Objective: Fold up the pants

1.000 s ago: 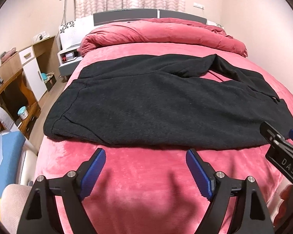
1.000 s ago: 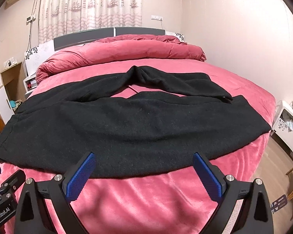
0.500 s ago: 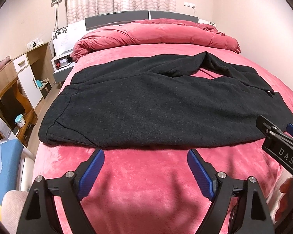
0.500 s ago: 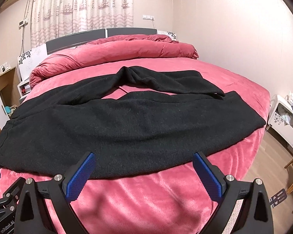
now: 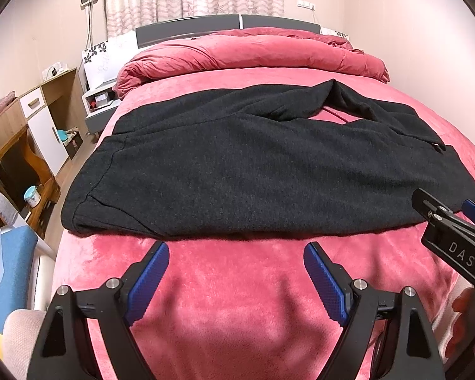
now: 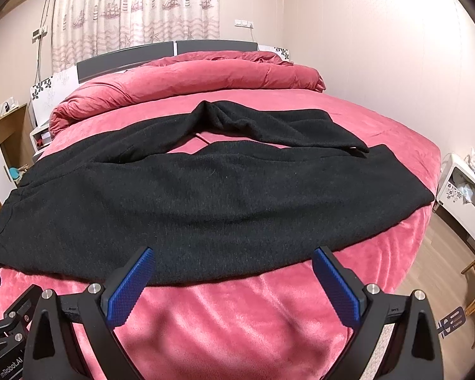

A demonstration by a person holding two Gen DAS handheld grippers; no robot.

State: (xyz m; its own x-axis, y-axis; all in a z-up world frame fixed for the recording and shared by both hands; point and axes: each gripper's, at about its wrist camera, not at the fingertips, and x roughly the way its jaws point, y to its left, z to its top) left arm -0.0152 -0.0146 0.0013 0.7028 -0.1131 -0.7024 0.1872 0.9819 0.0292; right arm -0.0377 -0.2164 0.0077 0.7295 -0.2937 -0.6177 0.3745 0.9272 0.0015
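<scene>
Nearest to us, the left gripper (image 5: 234,280) is spread wide with nothing between its blue pads, and the right gripper (image 6: 232,285) is spread just as wide and equally empty. Both hang above the bare pink bed (image 5: 237,310), short of the cloth. Over the last second we have drawn both back and up a little — the near hem sat closer to the left pads a second ago, and the left view now takes in more of the bed and wall. The right gripper's tip pokes into the left view at its right edge, near the pants' right-hand end.

Just ahead of both grippers lie the pants (image 5: 256,171), dark charcoal, spread crosswise on the bed. The nearer leg lies flat and smooth, its hem running just beyond the fingertips. Further ahead, the far leg (image 6: 269,126) is rumpled and angled, with a wedge of pink showing between the two legs. They have not shifted in the last second.

We read this as the very start — nothing gripped, no fold made. Pulling back gives us the whole garment to plan from. The likely first job is to lay one leg onto the other.

Beyond the pants, the rolled duvet (image 5: 253,57) rests against the headboard (image 5: 186,30).
</scene>
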